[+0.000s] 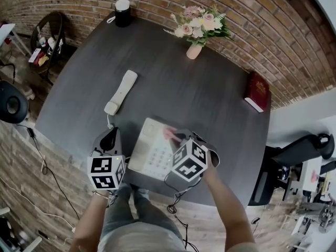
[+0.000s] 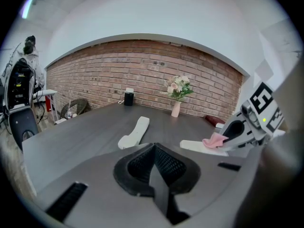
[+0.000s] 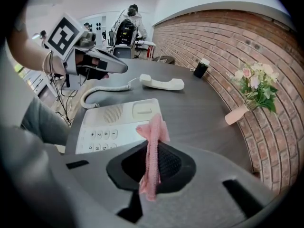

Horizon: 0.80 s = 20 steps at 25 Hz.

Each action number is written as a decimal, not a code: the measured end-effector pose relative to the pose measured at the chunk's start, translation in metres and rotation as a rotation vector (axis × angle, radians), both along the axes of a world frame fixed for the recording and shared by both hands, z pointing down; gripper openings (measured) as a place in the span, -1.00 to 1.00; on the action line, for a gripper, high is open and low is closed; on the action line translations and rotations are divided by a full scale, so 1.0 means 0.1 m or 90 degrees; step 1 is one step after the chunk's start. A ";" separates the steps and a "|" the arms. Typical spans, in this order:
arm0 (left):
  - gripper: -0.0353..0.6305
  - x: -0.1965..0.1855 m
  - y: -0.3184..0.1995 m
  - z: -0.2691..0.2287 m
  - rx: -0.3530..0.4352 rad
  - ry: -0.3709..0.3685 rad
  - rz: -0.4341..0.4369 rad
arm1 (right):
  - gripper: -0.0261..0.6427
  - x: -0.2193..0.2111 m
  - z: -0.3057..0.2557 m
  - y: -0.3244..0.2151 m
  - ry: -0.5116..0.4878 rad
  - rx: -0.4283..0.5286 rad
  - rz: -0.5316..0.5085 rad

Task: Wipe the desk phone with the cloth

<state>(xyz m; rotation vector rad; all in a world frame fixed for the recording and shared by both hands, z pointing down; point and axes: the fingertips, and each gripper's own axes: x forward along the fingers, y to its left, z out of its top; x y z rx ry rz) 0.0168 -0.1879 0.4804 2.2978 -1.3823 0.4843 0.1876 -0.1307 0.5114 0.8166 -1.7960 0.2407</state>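
The right tool [image 3: 150,148] pinches the soft, light cloth [image 3: 153,127] in a limp bunch just above the phone [image 3: 114,127] on the table [image 3: 199,108], probably needing firm pressing to wipe, while the left tool [image 2: 154,163] is pressed together, empty.

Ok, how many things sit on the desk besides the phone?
3: black cylinder at the far edge, flower vase further right, red book at the right edge.
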 end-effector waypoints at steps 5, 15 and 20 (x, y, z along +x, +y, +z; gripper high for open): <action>-0.90 0.03 0.02 0.00 0.000 0.001 0.005 | -0.86 -0.02 0.02 0.05 -0.010 -0.011 0.006; -0.90 0.04 0.13 0.05 -0.007 -0.001 0.017 | -0.86 -0.07 0.07 0.16 -0.021 -0.018 0.015; -0.90 0.06 0.18 0.06 -0.008 -0.001 0.022 | -0.86 -0.09 0.08 0.21 -0.024 -0.020 0.018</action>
